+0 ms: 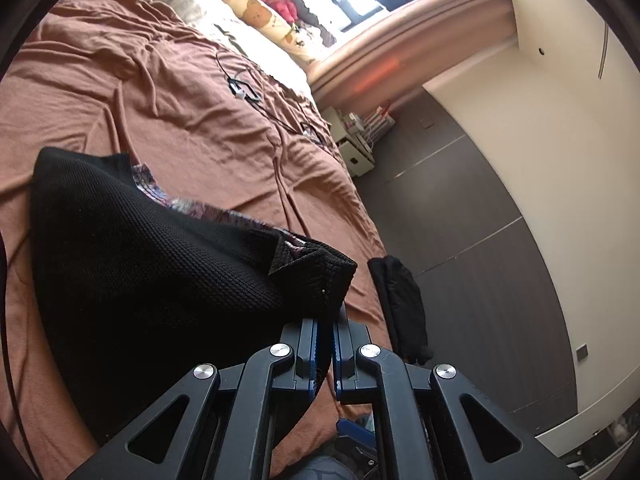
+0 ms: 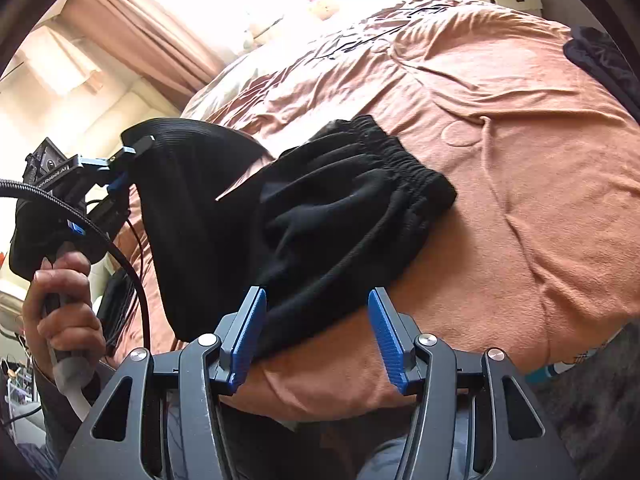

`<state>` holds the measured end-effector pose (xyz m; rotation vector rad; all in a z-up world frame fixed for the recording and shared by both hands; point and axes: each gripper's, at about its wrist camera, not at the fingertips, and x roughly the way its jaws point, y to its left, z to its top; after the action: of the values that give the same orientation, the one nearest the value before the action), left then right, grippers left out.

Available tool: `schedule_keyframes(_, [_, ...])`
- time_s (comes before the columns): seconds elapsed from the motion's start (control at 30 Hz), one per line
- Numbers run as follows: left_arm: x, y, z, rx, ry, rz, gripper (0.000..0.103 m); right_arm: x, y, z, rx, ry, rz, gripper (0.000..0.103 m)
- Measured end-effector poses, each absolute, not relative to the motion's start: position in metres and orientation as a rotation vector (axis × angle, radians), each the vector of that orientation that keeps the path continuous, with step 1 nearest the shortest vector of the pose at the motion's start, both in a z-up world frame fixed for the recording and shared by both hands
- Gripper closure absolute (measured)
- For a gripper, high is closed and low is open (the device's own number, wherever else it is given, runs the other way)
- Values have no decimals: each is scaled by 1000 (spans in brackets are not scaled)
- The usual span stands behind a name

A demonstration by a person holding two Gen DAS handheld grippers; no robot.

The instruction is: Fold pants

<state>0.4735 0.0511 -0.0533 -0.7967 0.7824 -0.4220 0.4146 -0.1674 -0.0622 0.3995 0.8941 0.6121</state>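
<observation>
Black knit pants [image 1: 140, 248] lie on a brown bedsheet [image 1: 132, 92]. My left gripper [image 1: 325, 322] is shut on a hem corner of the pants and lifts it; a patterned lining shows at the fold. In the right wrist view the pants [image 2: 320, 216] lie folded over, with the elastic waistband [image 2: 396, 160] at the far end. The left gripper [image 2: 138, 146] shows there holding a raised leg end at the left. My right gripper [image 2: 316, 312] is open, its blue pads [image 2: 248, 332] on either side of the near edge of the pants.
Thin black cables [image 1: 240, 88] lie on the sheet farther up the bed. Pillows [image 1: 256, 12] sit at the head by the window. A second dark garment [image 1: 400, 304] hangs at the bed's edge beside the dark floor [image 1: 460, 208]. A white cabinet [image 1: 352, 136] stands by the bed.
</observation>
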Motion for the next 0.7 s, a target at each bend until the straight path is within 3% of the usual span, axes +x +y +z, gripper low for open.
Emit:
schedule_keyframes(0.57, [479, -42, -122, -773, 1039, -528, 96, 410, -220, -72, 497, 905, 551, 51])
schedule_keyframes(0.6, [480, -45, -126, -767, 1060, -520, 94, 409, -223, -73, 501, 908, 546, 51])
schedule_keyframes(0.67, [481, -47, -130, -778, 1083, -535, 75, 409, -228, -75, 510, 914, 536, 51])
schedule_keyframes(0.7, [480, -45, -130, -785, 1082, -538, 71, 408, -230, -76, 516, 916, 533, 51])
